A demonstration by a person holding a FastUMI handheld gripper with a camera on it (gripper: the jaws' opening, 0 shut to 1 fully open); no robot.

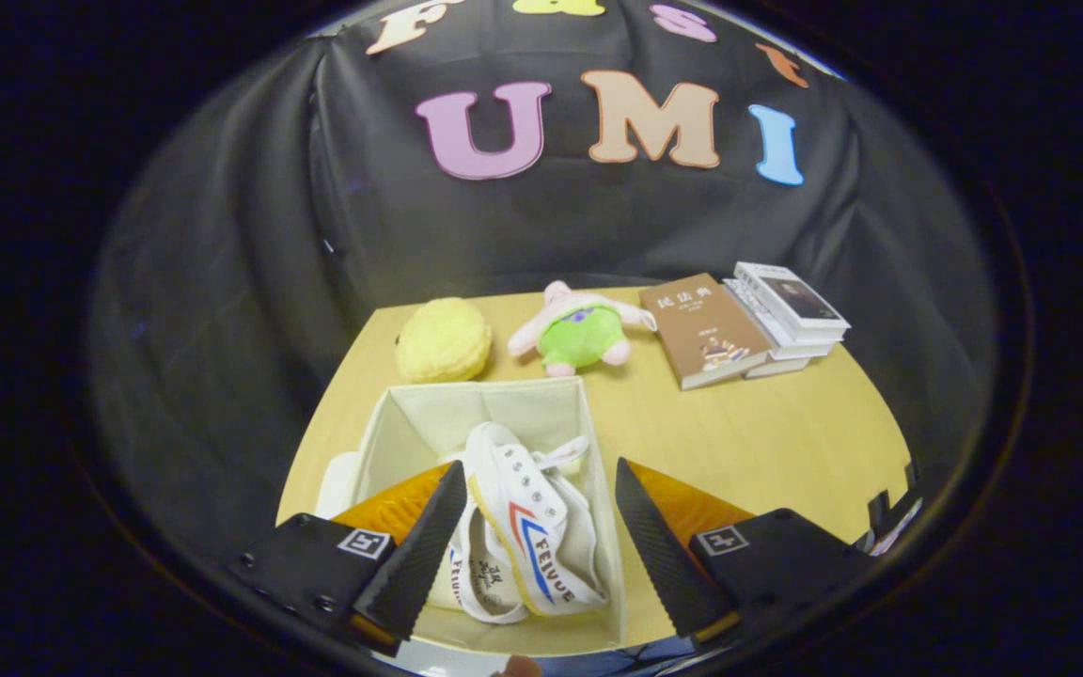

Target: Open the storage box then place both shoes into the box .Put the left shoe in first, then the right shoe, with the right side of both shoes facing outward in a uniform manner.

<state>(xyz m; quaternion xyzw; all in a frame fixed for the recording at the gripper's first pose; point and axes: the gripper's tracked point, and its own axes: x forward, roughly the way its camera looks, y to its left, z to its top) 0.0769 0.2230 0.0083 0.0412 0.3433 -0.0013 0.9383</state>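
Tongs (541, 541) are seen spread wide apart above the near end of the storage box (410, 428), with nothing clamped or touched between the two black ribbed fingers (415, 559). Between the fingers, inside the open cloth box, two white canvas shoes are seen. One shoe (527, 508) is stood on its side with its laces and its red and blue stripes turned up toward the camera; the second shoe (476, 578) is lain beneath and beside it, partly covered, nearer the left finger. Which shoe is the left and which the right cannot be told. The box is set on the counter (748, 442), its far wall upright and its lid not made out.

Beyond the box, at the far edge of the counter, one yellow plush toy (444, 340) and one pink and green plush toy (579, 331) are placed side by side, well apart from the fingers. To their right a brown book (703, 331) is laid flat, touching a small stack of white books (791, 315), whose count cannot be told for sure. Nothing is placed between the fingers and the shoes
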